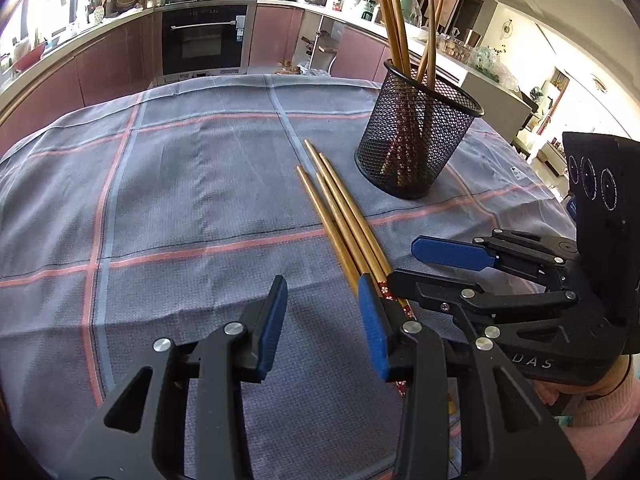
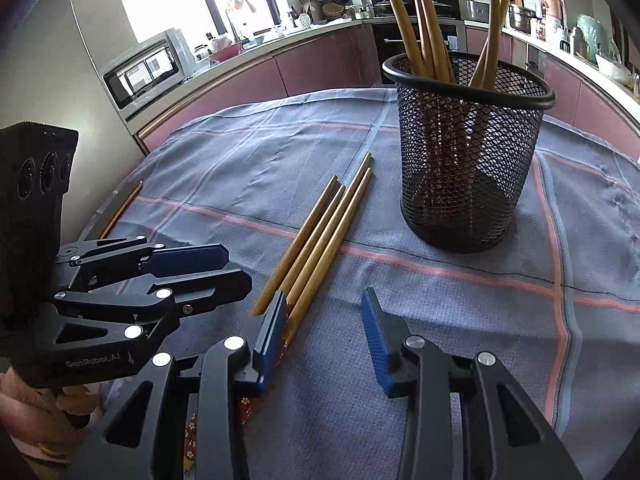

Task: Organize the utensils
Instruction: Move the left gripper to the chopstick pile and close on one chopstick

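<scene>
1. Grey-blue woven tablecloth with pink and pale-blue check lines point(image 1: 180, 184) point(image 2: 460, 320): covers the whole table; a kitchen with dusky-pink cabinets point(image 1: 108, 64) and a black built-in oven point(image 1: 204, 40) lies beyond its far edge.
2. Four golden-brown wooden chopsticks with red flower-patterned handle ends point(image 1: 340, 216) point(image 2: 320, 232): they lie flat on the cloth, side by side and touching, near the middle of the table. Their thin tips point toward the far side; the patterned ends point toward the near edge.
3. Black wire-mesh cylindrical holder point(image 1: 416, 140) point(image 2: 468, 152): stands upright on the cloth, to the right of the loose chopsticks and a little farther off, not touching them. More chopsticks of the same kind stand inside it point(image 1: 394, 24) point(image 2: 420, 32), patterned ends down, thin tips fanning out above the rim.
4. Left gripper, black with blue ribbed pads point(image 1: 322, 328) point(image 2: 224, 264): jaws parted, nothing between the pads. It is tilted down over the near part of the cloth; in its own view its right-hand pad point(image 1: 372, 320) overlaps the patterned ends of the chopsticks, though contact cannot be told.
5. Right gripper of the same build point(image 2: 326, 340) point(image 1: 404, 264): jaws parted, only bare cloth between the pads. It sits just right of the left gripper; its left-hand pad point(image 2: 272, 336) overlaps the chopsticks' handle ends.
6. A pink sleeve point(image 1: 600, 400) shows behind the right gripper's handle.
</scene>
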Motion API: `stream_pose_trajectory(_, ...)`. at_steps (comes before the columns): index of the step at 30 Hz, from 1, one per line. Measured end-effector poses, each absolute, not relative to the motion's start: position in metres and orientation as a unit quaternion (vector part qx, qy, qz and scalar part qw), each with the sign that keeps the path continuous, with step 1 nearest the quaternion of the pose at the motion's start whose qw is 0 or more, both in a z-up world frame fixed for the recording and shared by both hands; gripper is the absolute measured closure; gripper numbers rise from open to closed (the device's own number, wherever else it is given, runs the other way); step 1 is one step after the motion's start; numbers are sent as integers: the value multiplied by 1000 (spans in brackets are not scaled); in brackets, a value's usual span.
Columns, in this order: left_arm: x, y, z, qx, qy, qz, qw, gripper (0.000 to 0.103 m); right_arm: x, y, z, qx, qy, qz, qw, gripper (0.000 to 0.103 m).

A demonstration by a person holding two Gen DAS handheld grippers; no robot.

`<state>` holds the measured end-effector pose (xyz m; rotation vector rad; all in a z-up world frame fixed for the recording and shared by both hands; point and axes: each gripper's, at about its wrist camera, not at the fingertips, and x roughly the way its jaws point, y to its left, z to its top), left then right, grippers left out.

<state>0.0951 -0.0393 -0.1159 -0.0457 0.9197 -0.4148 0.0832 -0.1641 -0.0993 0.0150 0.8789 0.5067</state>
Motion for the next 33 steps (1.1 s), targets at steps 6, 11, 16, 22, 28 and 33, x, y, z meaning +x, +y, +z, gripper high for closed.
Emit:
stream_pose_trajectory(6,96,-43,-118,-18,442,-202,874,66,84,-166,-100,6,425,238,873,74)
stream_pose_trajectory(11,100,-49,-121,-9,445,-204,872,66,83,-168,-99,4,429,236,872,76)
stream_pose_trajectory(16,106,-54,-123,4,446,-199,873,66,90,-165,-99,1,427,231,874,76)
stream_pose_trajectory(22,113,-57,-123,13,449,-195,872,69,99,-163,-100,-2,426,225,876,76)
stream_pose_trajectory(28,118,-58,-124,18,450,-188,873,77,104,-159,-101,-11,422,218,880,78)
stream_pose_trajectory(33,121,-57,-125,14,451,-183,873,84,107,-161,-101,-9,423,213,881,84)
